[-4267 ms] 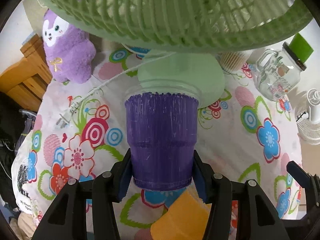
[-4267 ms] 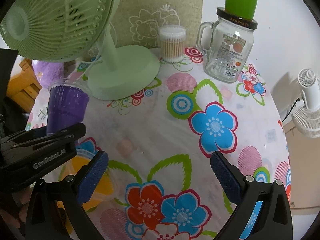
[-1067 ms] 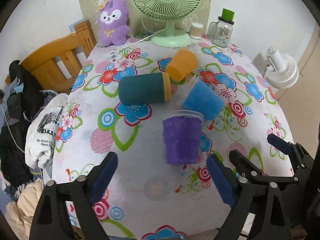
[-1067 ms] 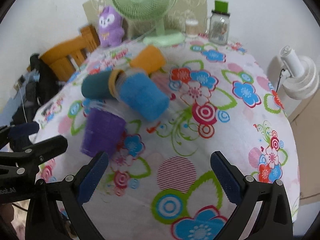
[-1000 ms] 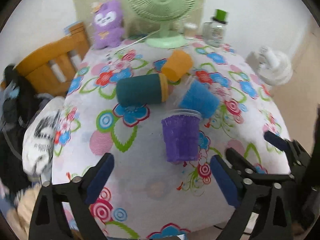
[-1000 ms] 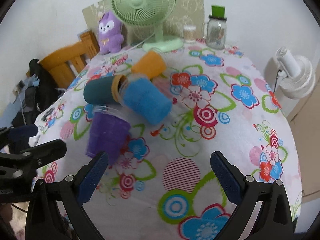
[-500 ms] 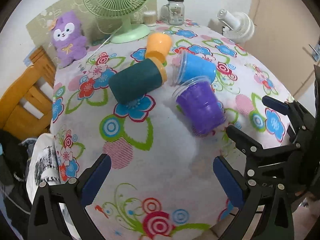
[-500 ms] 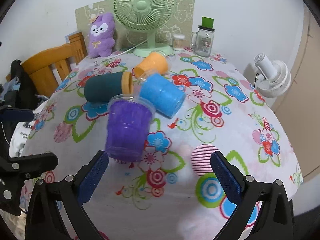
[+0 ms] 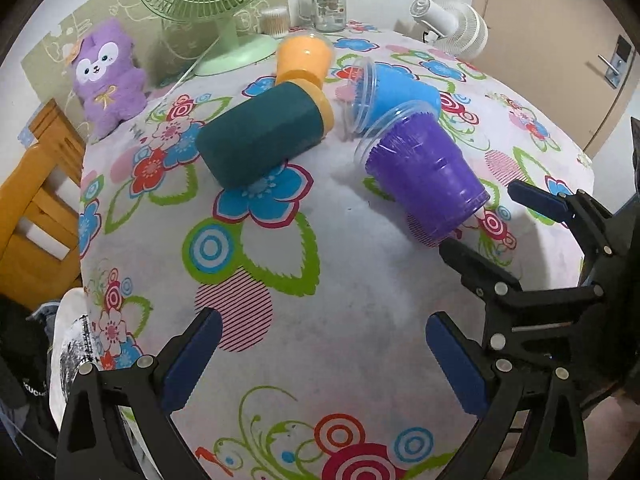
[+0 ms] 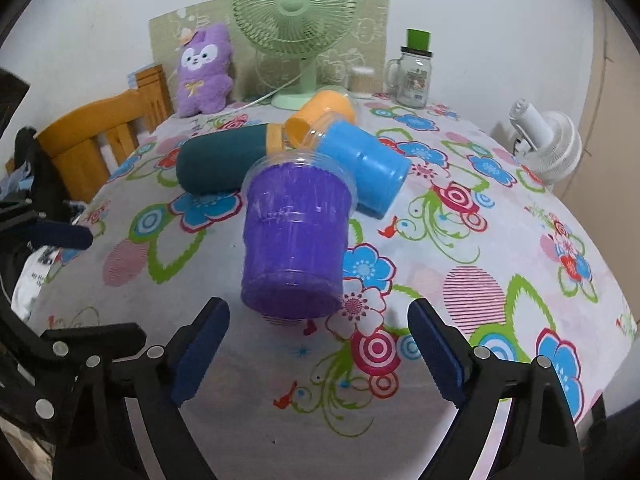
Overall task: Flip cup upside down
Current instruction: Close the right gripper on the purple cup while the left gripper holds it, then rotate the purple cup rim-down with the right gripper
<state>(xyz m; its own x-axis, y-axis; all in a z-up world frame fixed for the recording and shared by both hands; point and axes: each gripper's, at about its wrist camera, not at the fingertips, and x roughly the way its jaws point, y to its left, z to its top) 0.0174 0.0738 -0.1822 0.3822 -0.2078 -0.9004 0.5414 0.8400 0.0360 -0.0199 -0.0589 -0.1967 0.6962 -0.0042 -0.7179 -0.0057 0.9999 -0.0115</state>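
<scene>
Right wrist view: purple cup (image 10: 294, 236) is framed upright by released right gripper (image 10: 318, 354) jaws, left gripper (image 9: 318, 364) likewise released; blue cup (image 10: 362, 164) behind could be knocked.

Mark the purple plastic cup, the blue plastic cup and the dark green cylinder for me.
purple plastic cup (image 10: 294, 236), right wrist view, middle of its side wall.
blue plastic cup (image 10: 362, 164), right wrist view, on its side wall.
dark green cylinder (image 9: 260, 136), left wrist view, middle of its body.
</scene>
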